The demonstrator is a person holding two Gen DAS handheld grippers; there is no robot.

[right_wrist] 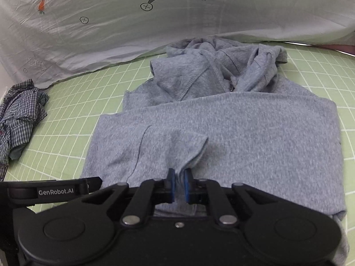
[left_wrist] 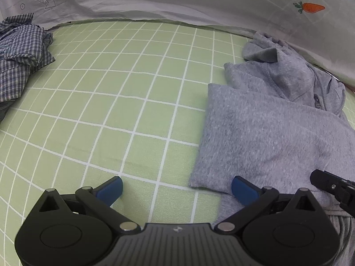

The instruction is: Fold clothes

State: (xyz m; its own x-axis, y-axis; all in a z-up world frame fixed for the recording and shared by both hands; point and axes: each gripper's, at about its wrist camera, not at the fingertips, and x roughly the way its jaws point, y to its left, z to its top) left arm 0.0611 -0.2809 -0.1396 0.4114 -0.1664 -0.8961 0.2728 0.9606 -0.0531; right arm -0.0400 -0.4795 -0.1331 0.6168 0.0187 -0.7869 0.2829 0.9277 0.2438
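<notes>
Hoodie [right_wrist: 221, 128] grey, part-folded, pinched by R claw [right_wrist: 179, 182]

Grey hoodie [right_wrist: 221, 128] soft matt fleece; checked shirt [right_wrist: 20, 115] thin woven cloth

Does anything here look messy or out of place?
Yes. The checked shirt lies crumpled in a heap at the sheet's far left edge, unfolded. The grey hoodie's hood is bunched up at its top rather than laid flat.
</notes>
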